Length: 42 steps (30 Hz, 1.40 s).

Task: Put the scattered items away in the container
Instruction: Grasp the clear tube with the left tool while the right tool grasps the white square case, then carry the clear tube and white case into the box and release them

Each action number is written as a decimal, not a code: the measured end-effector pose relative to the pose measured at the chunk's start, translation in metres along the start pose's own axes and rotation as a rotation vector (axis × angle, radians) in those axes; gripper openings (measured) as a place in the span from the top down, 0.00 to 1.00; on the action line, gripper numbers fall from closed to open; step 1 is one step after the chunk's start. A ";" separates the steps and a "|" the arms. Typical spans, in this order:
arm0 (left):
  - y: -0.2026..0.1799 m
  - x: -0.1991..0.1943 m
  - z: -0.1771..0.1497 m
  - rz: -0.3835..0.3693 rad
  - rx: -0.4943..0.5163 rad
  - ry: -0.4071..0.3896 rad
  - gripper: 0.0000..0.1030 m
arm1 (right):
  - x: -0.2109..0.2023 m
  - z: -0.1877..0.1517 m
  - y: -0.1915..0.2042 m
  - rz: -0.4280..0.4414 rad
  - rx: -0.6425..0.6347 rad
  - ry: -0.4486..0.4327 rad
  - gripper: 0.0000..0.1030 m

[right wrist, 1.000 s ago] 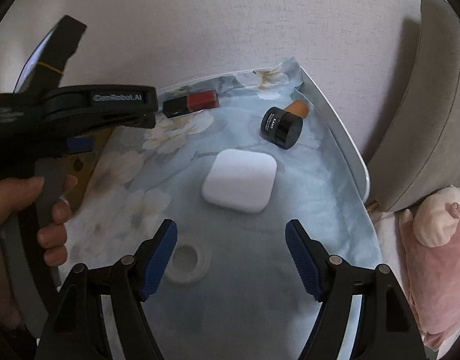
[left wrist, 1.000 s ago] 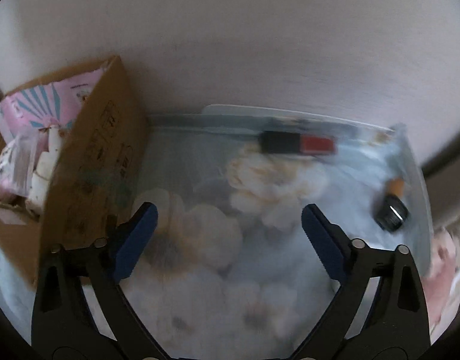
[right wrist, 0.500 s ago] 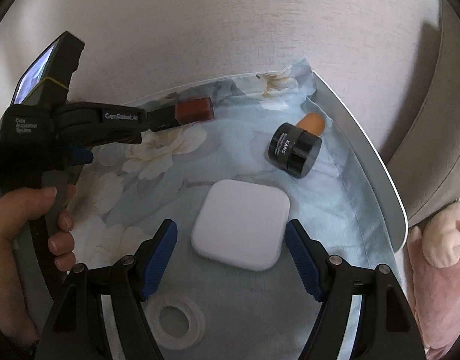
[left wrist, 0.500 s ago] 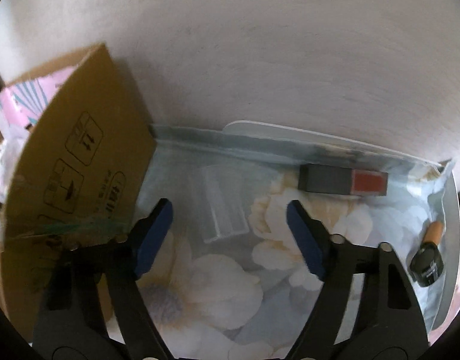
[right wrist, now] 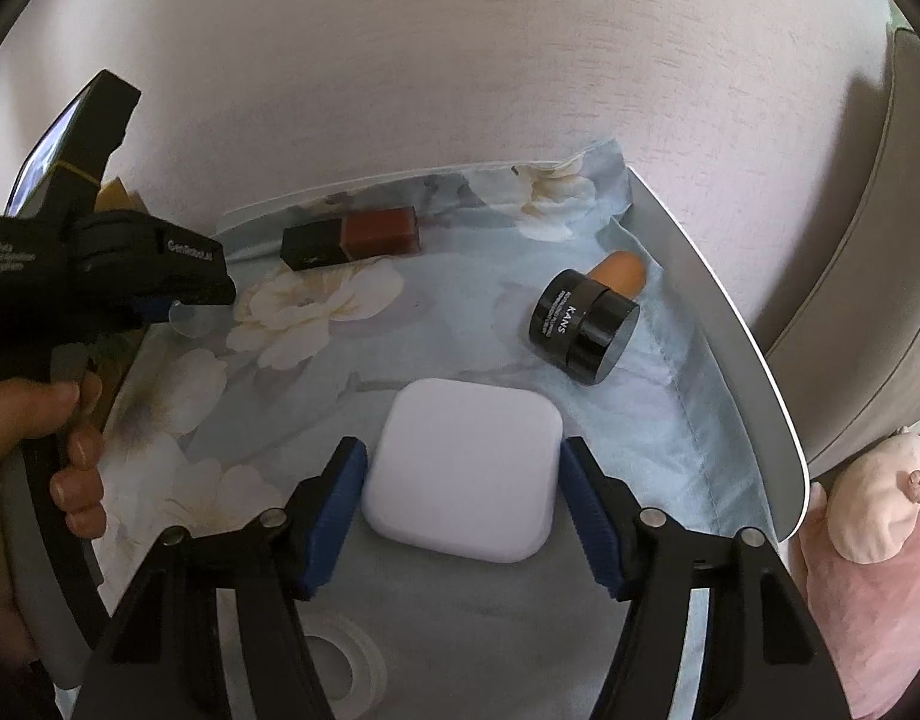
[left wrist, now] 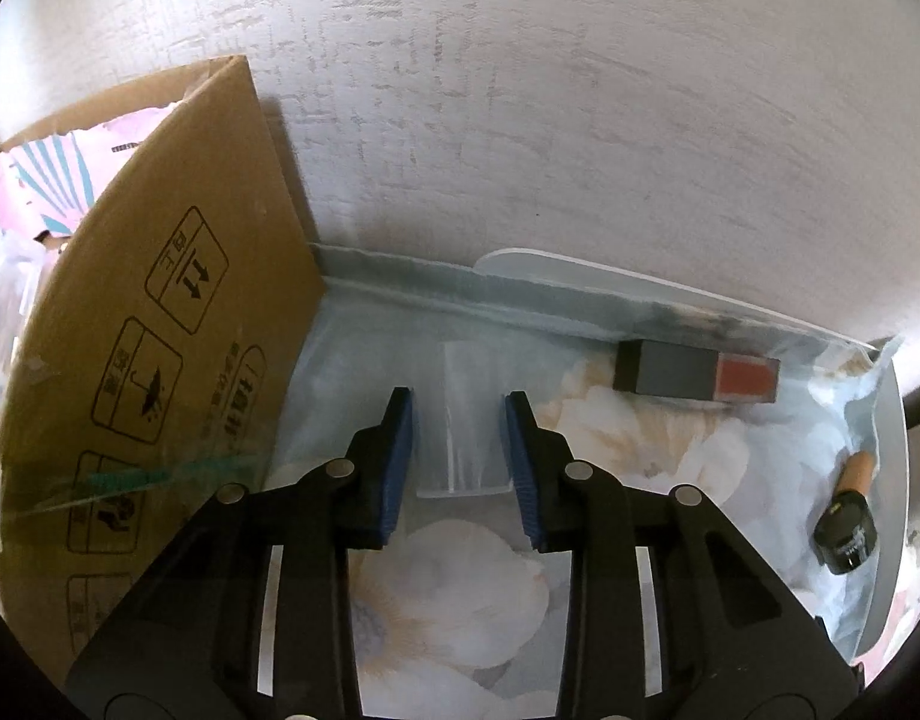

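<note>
Left wrist view shows a clear plastic cup [left wrist: 460,420] lying on the floral surface [left wrist: 670,456] beside the cardboard box [left wrist: 160,330], long axis running straight between the left tool's [left wrist: 458,420] narrowed, not yet clamped fingers.

The place looked like a home: a floral cloth [right wrist: 316,306] covered the surface, cosmetics such as a lipstick [right wrist: 352,238] and a dark jar [right wrist: 583,327] lay on it, a plush toy [right wrist: 874,504] sat beside an upholstered chair [right wrist: 868,276], and a cardboard box [left wrist: 154,324] stood against textured wallpaper [left wrist: 520,120].
</note>
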<state>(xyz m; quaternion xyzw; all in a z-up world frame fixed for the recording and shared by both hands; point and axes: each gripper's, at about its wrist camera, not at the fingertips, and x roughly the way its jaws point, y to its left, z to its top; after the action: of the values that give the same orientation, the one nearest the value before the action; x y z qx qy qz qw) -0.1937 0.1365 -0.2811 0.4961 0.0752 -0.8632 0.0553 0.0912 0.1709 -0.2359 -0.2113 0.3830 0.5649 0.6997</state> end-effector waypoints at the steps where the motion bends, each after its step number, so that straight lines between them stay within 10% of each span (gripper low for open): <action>1: 0.000 -0.001 -0.001 -0.005 0.004 0.001 0.73 | -0.002 0.000 -0.002 0.001 0.006 -0.003 0.40; 24: 0.011 -0.137 -0.003 -0.283 0.204 -0.052 0.74 | -0.081 0.051 0.041 0.076 0.003 -0.045 0.42; 42: 0.184 -0.188 0.053 -0.234 0.083 -0.121 0.74 | -0.106 0.129 0.186 0.260 -0.178 -0.049 0.42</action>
<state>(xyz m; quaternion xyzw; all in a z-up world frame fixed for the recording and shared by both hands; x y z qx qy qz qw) -0.1127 -0.0496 -0.1059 0.4331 0.0933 -0.8944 -0.0619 -0.0551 0.2491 -0.0489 -0.2071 0.3386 0.6874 0.6082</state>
